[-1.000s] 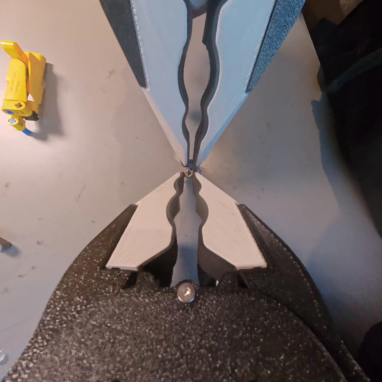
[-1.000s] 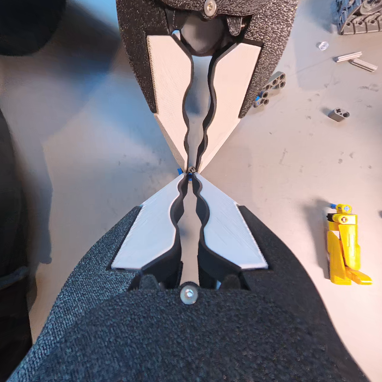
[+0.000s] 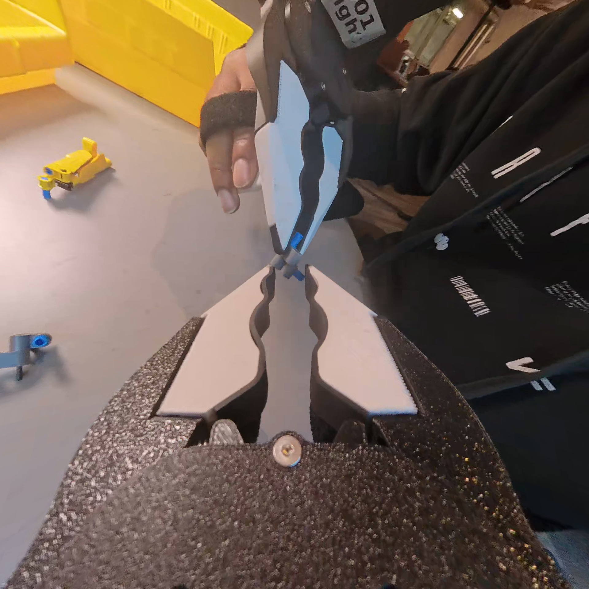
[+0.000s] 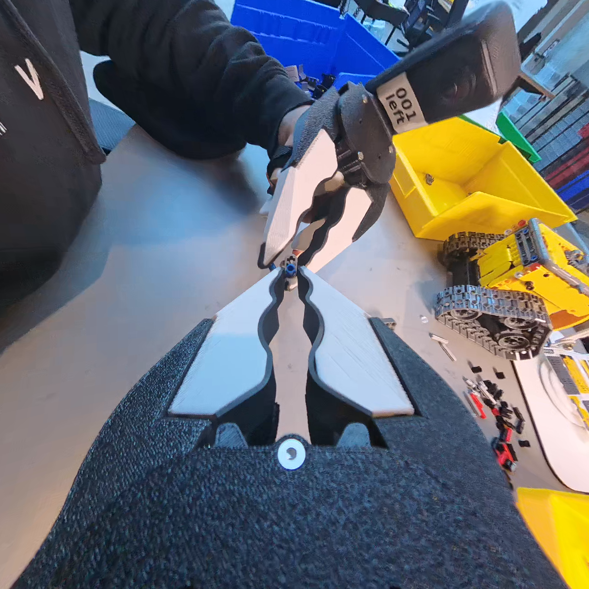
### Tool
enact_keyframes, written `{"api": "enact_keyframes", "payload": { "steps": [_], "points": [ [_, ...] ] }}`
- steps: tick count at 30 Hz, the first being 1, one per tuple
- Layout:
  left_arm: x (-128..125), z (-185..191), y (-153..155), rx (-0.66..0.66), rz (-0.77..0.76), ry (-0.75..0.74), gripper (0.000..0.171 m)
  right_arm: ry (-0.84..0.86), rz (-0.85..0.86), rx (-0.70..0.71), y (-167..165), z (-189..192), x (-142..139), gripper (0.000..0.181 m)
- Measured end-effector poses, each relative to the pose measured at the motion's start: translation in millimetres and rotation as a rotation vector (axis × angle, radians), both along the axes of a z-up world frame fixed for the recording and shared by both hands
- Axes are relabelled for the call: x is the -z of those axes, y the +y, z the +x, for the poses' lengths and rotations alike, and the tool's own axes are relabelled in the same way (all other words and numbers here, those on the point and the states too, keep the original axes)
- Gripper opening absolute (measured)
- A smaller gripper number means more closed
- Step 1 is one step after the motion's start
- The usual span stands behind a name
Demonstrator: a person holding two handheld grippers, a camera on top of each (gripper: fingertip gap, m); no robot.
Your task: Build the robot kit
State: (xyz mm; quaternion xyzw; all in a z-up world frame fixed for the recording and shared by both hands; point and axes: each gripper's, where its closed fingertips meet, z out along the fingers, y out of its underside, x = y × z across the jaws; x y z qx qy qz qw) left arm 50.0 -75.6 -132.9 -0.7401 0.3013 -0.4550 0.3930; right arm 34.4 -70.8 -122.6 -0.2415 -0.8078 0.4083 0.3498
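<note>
Pinching the small grey plastic connector with blue pins (image 4: 290, 267) at mid-frame above the grey worktop (image 3: 127, 255), the right hand-held gripper (image 4: 290, 271) needs, I judge, steady alignment, since the left hand-held gripper (image 3: 289, 269) stands spread beside its free end.

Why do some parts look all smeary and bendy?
Left wrist view: the yellow bins at the top are blurred. Right wrist view: the black sleeve and the table below it are smeary, the wide lens bends the edges, and the yellow tracked toy looks sharper.
</note>
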Motion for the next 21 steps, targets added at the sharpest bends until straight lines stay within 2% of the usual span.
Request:
{"api": "enact_keyframes", "payload": {
  "steps": [7, 11, 16, 21],
  "points": [
    [10.2, -12.4, 24.0, -0.237, 0.168, 0.239, 0.015, -0.022, -0.077, 0.179, 21.7, -12.8, 6.5, 0.008],
    [12.8, -23.4, 37.8, -0.369, 0.236, 0.325, 0.015, -0.005, -0.109, 0.273, 33.5, -22.1, 7.9, 0.008],
    [10.7, -34.6, 51.1, -0.5, 0.301, 0.383, 0.014, 0.021, -0.115, 0.331, 44.6, -30.6, 5.1, 0.008],
    [1.4, -41.2, 56.8, -0.571, 0.35, 0.373, 0.015, 0.048, -0.129, 0.314, 48.6, -37.7, -4.7, 0.008]
  ]
}}
